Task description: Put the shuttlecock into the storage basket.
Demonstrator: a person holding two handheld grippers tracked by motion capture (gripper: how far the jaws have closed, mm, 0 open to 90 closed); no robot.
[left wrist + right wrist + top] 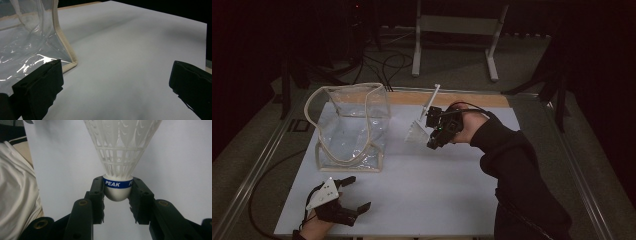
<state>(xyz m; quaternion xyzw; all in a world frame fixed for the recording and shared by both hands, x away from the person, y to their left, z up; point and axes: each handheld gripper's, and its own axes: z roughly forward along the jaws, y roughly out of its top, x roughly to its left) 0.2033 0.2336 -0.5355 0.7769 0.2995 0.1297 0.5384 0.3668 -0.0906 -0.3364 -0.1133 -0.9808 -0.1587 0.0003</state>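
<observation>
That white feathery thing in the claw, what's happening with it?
It's a shuttlecock. A person's right gripper is pinching it by its round cork end, holding it up above the table beside a clear plastic bag. The left gripper rests open near the table's front edge, holding nothing.

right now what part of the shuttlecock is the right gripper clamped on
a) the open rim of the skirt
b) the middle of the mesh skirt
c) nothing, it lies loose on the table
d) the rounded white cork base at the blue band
d: in the right gripper view, the right gripper has both jaws pressed on the rounded base of the shuttlecock at its blue PEAK band, skirt pointing away.
</observation>
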